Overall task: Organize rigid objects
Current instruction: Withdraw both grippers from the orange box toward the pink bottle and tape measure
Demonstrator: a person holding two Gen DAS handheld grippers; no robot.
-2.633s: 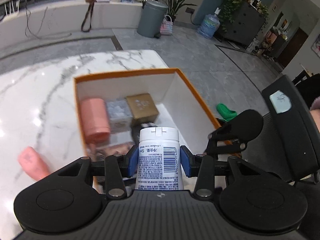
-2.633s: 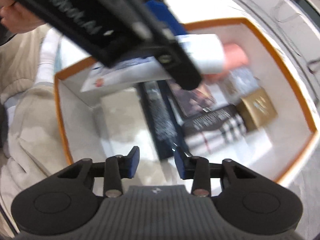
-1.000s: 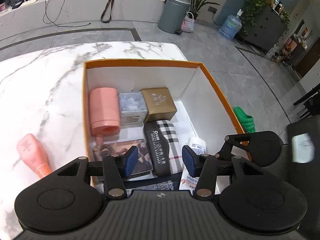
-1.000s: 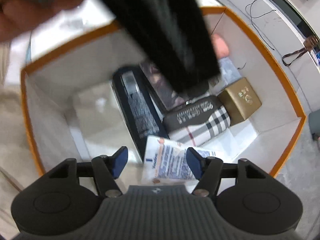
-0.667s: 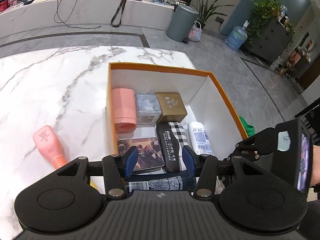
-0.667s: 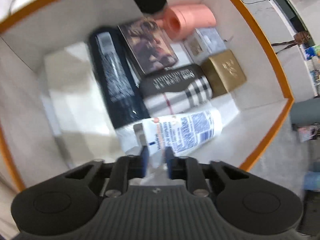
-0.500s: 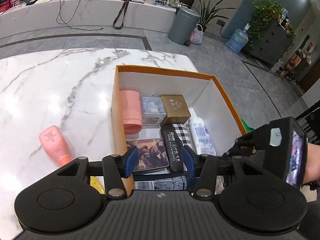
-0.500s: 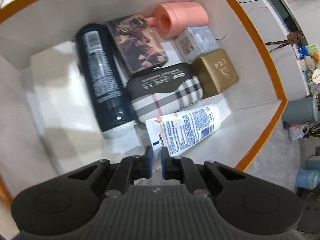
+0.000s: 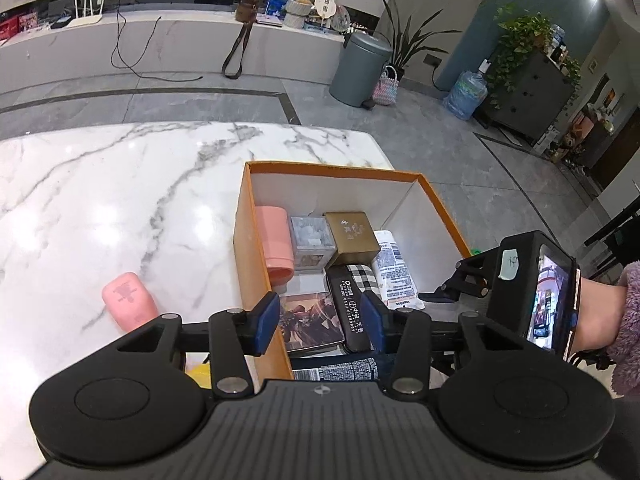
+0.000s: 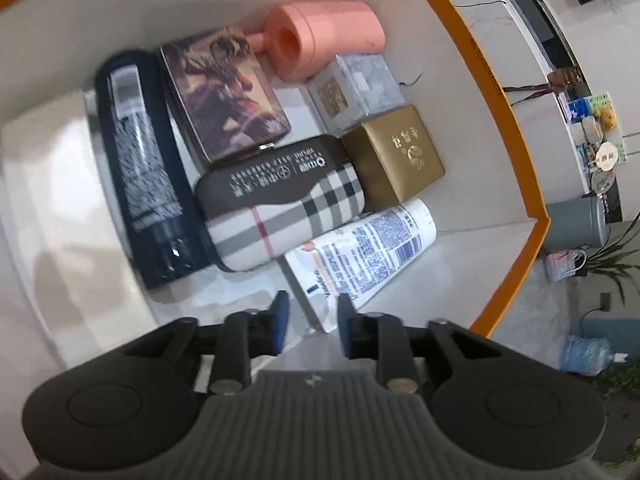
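Most of the work looks done: the orange box (image 9: 256,240) on the marble table (image 9: 120,184) already holds a pink cup (image 10: 324,36), a picture tin (image 10: 224,92), a dark can (image 10: 140,168), a clear small box (image 10: 356,84), a gold box (image 10: 394,160), a checked case (image 10: 280,208) and a white tube (image 10: 360,256), all lying side by side on the floor of the box. The right gripper (image 10: 310,312) hovers just at the flat end of the white tube; its fingers stand a little apart and hold nothing. The left gripper (image 9: 316,320) is wide open and empty, above the near left edge of the box. Outside the box, a pink bottle (image 9: 128,300) lies on the table to the left, and something yellow (image 9: 196,372) shows near the left gripper, but I cannot tell what it is. I judge that these remain to be put in.
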